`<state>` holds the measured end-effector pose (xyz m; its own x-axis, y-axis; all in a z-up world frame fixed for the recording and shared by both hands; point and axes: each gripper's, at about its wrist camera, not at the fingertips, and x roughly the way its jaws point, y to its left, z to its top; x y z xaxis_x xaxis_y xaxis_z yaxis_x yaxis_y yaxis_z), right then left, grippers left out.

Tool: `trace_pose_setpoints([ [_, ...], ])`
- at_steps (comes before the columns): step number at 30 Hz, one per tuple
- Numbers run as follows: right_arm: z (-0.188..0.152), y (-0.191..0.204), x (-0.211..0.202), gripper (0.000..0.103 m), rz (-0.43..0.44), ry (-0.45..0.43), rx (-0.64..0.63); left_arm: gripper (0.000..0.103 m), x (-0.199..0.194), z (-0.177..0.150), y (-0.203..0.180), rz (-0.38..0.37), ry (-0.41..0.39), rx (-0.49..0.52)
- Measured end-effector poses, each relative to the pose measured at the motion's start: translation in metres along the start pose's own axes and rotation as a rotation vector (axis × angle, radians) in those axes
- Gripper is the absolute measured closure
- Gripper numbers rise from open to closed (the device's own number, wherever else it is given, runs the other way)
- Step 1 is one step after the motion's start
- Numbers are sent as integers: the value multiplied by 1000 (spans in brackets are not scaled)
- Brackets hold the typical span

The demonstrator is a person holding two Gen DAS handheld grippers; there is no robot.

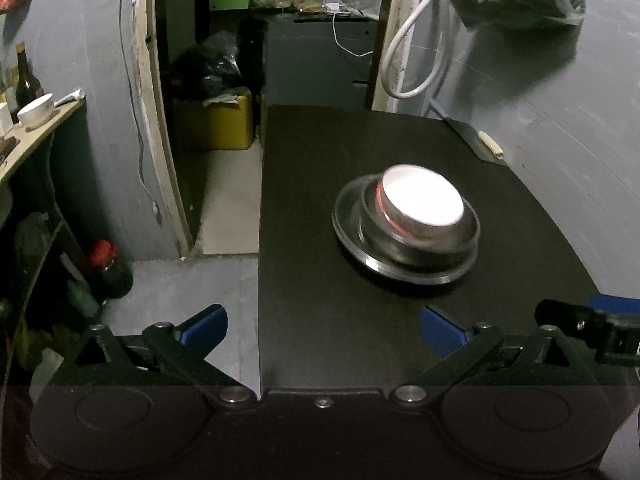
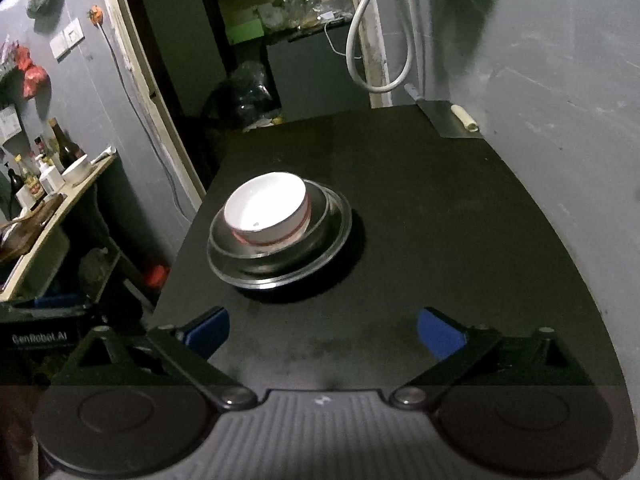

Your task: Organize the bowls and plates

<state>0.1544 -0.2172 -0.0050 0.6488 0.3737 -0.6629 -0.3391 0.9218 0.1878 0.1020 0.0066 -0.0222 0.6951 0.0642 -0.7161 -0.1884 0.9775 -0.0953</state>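
Note:
A white bowl (image 1: 422,200) (image 2: 266,208) with a red band sits nested in a steel bowl (image 1: 416,244) (image 2: 320,216), which rests on a steel plate (image 1: 348,220) (image 2: 336,236) on the black table (image 1: 320,184) (image 2: 440,220). My left gripper (image 1: 323,330) hangs open over the table's near left edge, well short of the stack, nothing between its blue pads (image 1: 208,326). My right gripper (image 2: 323,330) is open too, near the front of the table, the stack ahead and to its left. The right gripper (image 1: 592,328) also shows at the right edge of the left wrist view.
A cleaver (image 1: 476,136) (image 2: 452,120) leans at the table's back right corner by the grey wall. Left of the table is a floor gap and a wooden shelf (image 1: 36,136) (image 2: 60,196) with bottles and a white bowl (image 1: 36,110). A doorway stands behind.

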Motion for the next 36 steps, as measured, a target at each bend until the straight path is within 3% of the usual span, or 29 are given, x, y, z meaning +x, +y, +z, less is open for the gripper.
trace_pose_setpoints([
  [15,-46,4,-30,0,-10,33,-10,1,-26,-51,-2,-12,35,-1],
  [36,-50,0,-36,0,0,39,-11,1,-29,-52,-8,-5,30,15],
])
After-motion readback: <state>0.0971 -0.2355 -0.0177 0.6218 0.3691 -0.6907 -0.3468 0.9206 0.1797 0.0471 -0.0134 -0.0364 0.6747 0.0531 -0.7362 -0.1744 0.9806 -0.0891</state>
